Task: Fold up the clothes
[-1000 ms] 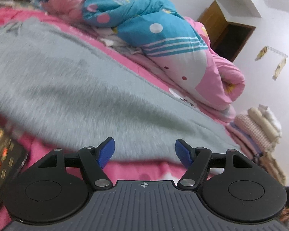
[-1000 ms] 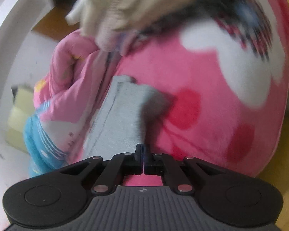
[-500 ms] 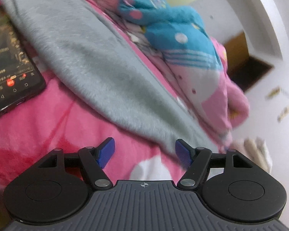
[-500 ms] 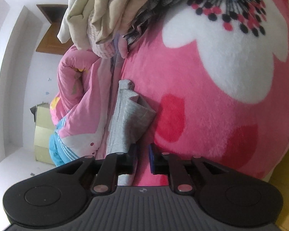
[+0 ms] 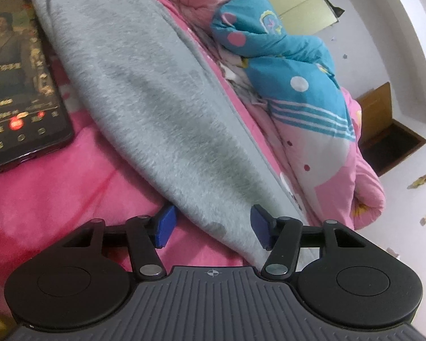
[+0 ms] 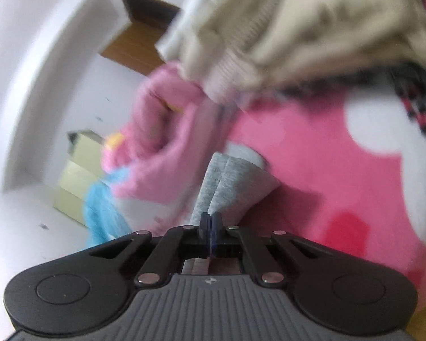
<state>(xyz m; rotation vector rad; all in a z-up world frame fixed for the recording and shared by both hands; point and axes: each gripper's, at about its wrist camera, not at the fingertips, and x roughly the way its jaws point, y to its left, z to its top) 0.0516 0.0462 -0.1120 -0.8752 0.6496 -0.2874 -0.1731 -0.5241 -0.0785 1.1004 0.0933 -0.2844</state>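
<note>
Your left gripper (image 5: 211, 228) has its blue pads spread wide, and the narrow near end of the grey garment (image 5: 162, 108) lies right between them, the fabric running away toward 11 o'clock across the pink blanket (image 5: 59, 193). Your right gripper (image 6: 211, 228) has its pads pressed together on a grey fold of cloth (image 6: 233, 187) that rises from the tips toward 12 o'clock, tented up off the blanket; the view is blurred, but the fabric looks pinched between the pads, and it is probably another part of the same grey garment, though the pictures do not settle that. By my reading the step in hand is getting a two-point hold on the garment, one end gripped and the other framed but not gripped; whether this leads into a fold or follows one, a single look cannot tell. If you mean to take that near end, close the left pads on the cloth itself, low enough to catch all layers without grabbing the fluffy blanket beneath, and keep the right pinch firm so the fabric stays taut between your hands. Mind the phone (image 5: 17, 85) at 10 o'clock in the left view, lying just beside the garment's edge; a sweep that way could drag it. The heap of beige clothes (image 6: 312, 25) at 1 o'clock in the right view sits well apart from your grip
</note>
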